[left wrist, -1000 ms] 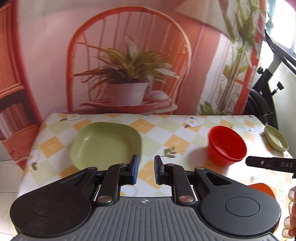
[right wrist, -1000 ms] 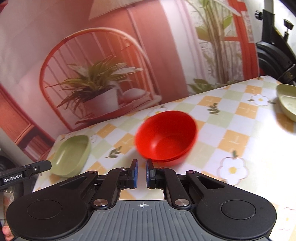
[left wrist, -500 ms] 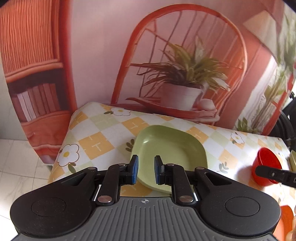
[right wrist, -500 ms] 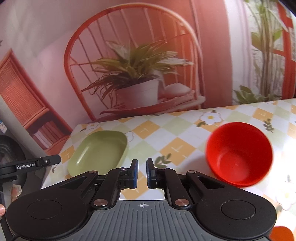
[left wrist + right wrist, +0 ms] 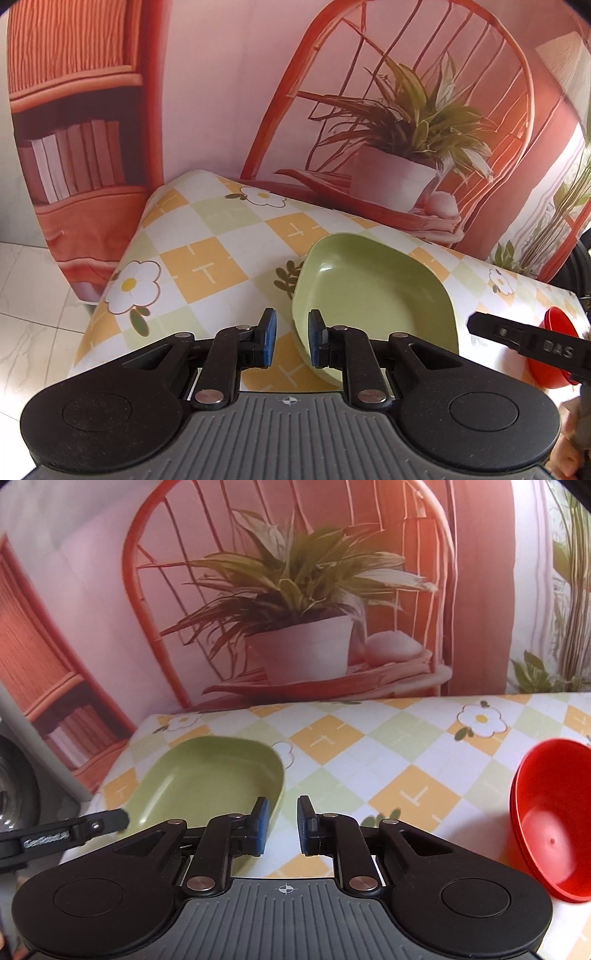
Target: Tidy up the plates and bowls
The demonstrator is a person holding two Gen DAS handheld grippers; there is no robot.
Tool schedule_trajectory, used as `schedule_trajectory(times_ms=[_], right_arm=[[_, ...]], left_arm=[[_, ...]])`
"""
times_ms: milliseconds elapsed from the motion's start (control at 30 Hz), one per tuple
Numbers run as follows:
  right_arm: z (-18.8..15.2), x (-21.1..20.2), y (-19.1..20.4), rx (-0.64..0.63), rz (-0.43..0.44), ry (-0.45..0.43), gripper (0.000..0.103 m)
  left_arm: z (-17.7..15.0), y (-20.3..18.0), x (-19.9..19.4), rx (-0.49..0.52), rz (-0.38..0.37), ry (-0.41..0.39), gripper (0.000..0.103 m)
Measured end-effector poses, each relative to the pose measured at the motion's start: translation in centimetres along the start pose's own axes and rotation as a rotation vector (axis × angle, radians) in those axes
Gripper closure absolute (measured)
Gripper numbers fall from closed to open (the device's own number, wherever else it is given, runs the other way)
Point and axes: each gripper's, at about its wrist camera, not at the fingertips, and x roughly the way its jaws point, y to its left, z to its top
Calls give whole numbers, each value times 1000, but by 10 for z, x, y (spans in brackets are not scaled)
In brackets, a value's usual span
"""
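Counter (image 5: 207, 258), checked cloth with flowers, printed backdrop (image 5: 221, 92) behind it. Green plate (image 5: 373, 295), squarish and shallow, sits near the counter's left end; red bowl (image 5: 554, 819) lies well apart to the right, tipped toward the lens in the right wrist view.

We judge the step as the approach to the plate, nothing grasped yet. Left hand-held gripper (image 5: 290, 341) is partly spread and empty; the plate's near rim sits in the gap between its pads, contact unclear. Next we would ease forward, straddle the rim, then close.

Right hand-held gripper (image 5: 280, 823) is likewise partly spread, holding nothing, hovering beside the plate's right edge.
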Motion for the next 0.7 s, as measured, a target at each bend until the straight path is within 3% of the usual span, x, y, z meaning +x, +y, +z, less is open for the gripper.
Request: schedule_trajectory(times_ms=[100,433,700], right_arm=[[2,10,-1,-3,-7,15,85],[-7,30,5,-10,-2,47,83],[-11,29,8,-23,16,48,92]], left_arm=[[0,-2,4,11,5,-3,73],[-5,-5,11,4,-5,1,73],[-10,-7,12,4,-23,5,80]])
